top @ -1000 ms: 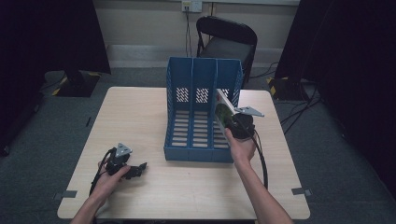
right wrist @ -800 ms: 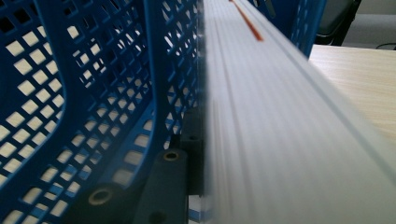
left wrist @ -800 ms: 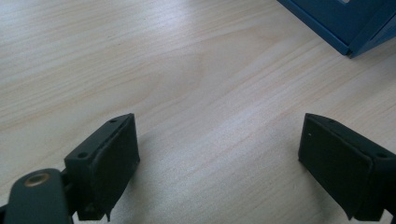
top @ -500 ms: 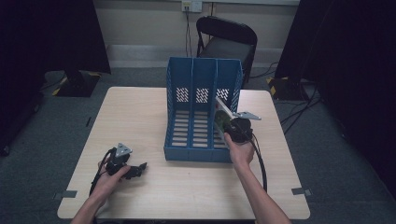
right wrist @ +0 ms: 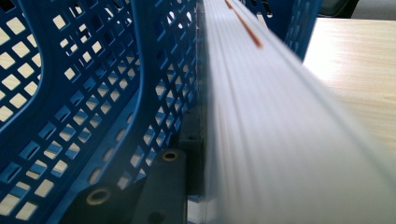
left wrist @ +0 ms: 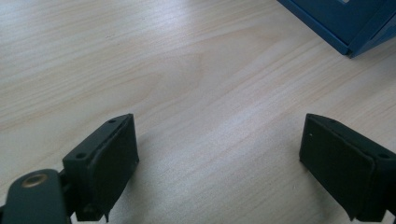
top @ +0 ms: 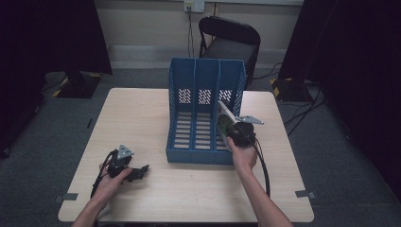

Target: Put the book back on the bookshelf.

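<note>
A blue three-slot file rack [top: 204,118] stands in the middle of the wooden table [top: 137,118]. My right gripper [top: 232,127] is shut on a thin book [top: 224,113] with white page edges and a green cover, tilted over the rack's rightmost slot. In the right gripper view the book's page edges [right wrist: 280,140] run close along the rack's lattice wall [right wrist: 93,93], with one jaw pressed against them. My left gripper [top: 139,171] rests on the table near the front left, open and holding nothing [left wrist: 219,163]. A corner of the rack [left wrist: 345,23] lies ahead of it.
A black folding chair [top: 231,40] stands behind the table's far edge. Cables trail from both grippers, the right one [top: 264,170] over the table's front right. Bare wood lies left of the rack and along the front edge.
My right gripper has shifted slightly left and down with the book, bringing it lower at the rightmost slot. The left gripper has stayed where it was.
</note>
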{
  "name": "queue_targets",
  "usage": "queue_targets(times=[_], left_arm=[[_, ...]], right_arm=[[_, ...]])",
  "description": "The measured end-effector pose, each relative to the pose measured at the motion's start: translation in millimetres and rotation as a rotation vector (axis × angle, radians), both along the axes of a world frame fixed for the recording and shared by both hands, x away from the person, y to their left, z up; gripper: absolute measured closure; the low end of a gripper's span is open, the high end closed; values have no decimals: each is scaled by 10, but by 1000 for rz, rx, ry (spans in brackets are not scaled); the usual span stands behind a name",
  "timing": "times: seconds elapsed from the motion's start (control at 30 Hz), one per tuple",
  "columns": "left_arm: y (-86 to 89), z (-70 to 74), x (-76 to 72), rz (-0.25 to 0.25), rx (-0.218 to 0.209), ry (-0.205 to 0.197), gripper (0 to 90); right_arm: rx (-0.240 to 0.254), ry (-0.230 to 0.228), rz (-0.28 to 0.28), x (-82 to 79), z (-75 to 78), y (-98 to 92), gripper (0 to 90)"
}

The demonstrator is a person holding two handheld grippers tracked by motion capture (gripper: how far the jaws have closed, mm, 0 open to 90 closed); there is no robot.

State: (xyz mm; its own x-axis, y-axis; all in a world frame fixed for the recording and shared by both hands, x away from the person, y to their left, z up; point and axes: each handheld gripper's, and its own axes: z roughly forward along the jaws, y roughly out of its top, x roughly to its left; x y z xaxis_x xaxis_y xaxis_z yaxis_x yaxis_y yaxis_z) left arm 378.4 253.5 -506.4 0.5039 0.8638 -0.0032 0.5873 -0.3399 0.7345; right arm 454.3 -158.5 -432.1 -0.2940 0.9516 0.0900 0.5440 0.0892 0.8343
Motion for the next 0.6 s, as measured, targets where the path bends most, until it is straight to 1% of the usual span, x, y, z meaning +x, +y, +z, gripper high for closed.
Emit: queue_targets(times=[0.03, 0.13, 0.17, 0.2, 0.23, 0.33, 0.4, 0.47, 0.5, 0.6], left_arm=[[0, 0, 1, -2, 0, 0, 110], [-1, 0, 2, -1, 0, 1, 108], [0, 0, 2, -2, 2, 1, 108], [0, 0, 2, -2, 2, 1, 108], [-1, 0, 1, -1, 1, 0, 108], [-1, -1, 2, -2, 1, 1, 107], [-2, 0, 3, -3, 1, 1, 105], [-2, 0, 3, -4, 2, 1, 104], [-2, 0, 2, -3, 2, 1, 104], [-2, 0, 2, -3, 2, 1, 104]], right_arm=[[25, -6, -1, -32, 0, -26, 743], [21, -7, 6, -58, 11, -34, 748], [9, -14, 15, -79, -5, -34, 748], [9, -14, 15, -79, -5, -34, 748], [21, -20, 10, -100, -28, -39, 743], [13, -22, 15, -145, -57, -35, 735], [24, -35, 23, -176, -63, -44, 729], [6, -46, 23, -197, -63, -43, 725], [6, -49, 27, -204, -65, -44, 722], [26, -60, 31, -243, -65, -45, 707]])
